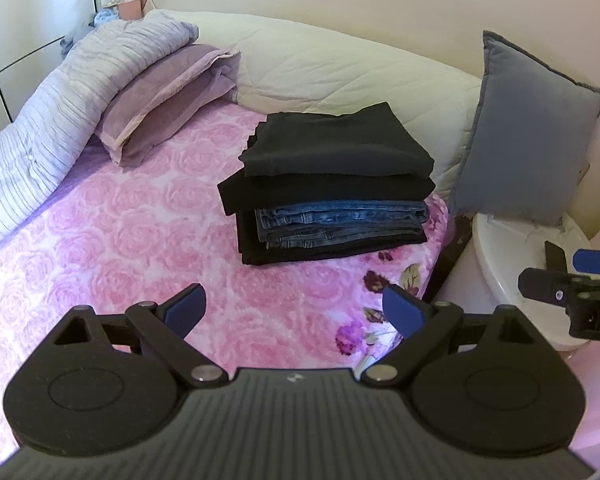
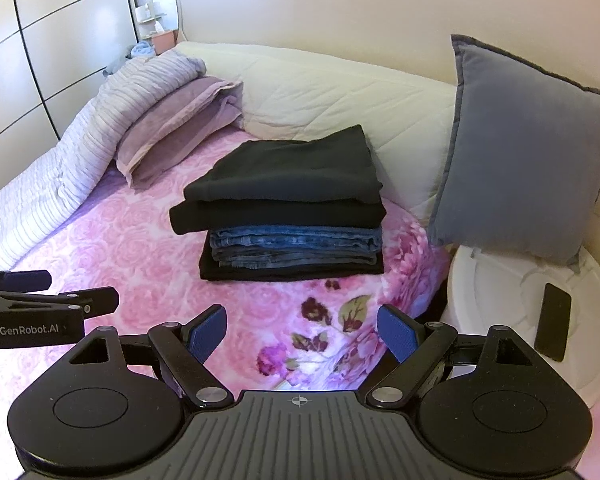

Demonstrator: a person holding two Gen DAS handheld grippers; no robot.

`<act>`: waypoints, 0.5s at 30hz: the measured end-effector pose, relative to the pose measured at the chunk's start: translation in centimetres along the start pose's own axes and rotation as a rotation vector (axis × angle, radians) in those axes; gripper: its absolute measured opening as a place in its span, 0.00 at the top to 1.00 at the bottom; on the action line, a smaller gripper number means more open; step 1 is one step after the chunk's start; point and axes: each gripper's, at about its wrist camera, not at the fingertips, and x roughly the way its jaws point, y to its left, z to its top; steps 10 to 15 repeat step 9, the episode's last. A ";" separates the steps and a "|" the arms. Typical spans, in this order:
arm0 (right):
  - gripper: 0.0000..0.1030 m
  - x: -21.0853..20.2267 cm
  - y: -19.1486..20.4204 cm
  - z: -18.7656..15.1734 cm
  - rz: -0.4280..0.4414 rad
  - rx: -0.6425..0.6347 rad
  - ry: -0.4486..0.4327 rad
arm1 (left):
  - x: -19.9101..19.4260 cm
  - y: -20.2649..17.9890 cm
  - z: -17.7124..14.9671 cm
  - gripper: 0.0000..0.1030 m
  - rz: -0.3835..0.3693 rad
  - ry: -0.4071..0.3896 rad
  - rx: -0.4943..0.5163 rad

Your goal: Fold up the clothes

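Ahead, bare bedspread [image 2: 112,248] beside stack [image 2: 288,216]

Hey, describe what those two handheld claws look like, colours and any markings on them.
Both match: the left claw and right claw have matte black linkage arms with silver pivot pins, ribbed grey bodies flanked by two round black discs, and textured blue fingertip pads. White lettering on the left one's side reads GenRobot.AI. No cables or sleeves show.

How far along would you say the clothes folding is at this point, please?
Done: a neat stack of folded clothes sits on the pink bedspread, dark garments above and below folded jeans. In hand: nothing; the left gripper and right gripper hover with jaws open. Left: no unfolded clothing shows in either view.
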 end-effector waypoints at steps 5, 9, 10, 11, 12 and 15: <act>0.17 0.2 0.2 0.2 0.001 -0.011 0.002 | 0.0 -0.1 0.0 0.09 -0.012 -0.001 -0.003; 0.17 0.4 0.3 0.3 0.001 -0.017 0.008 | -0.1 0.0 -0.2 0.09 -0.006 -0.020 -0.011; 0.17 0.4 0.3 0.3 0.001 -0.017 0.008 | -0.1 0.0 -0.2 0.09 -0.006 -0.020 -0.011; 0.17 0.4 0.3 0.3 0.001 -0.017 0.008 | -0.1 0.0 -0.2 0.09 -0.006 -0.020 -0.011; 0.17 0.4 0.3 0.3 0.001 -0.017 0.008 | -0.1 0.0 -0.2 0.09 -0.006 -0.020 -0.011; 0.17 0.4 0.3 0.3 0.001 -0.017 0.008 | -0.1 0.0 -0.2 0.09 -0.006 -0.020 -0.011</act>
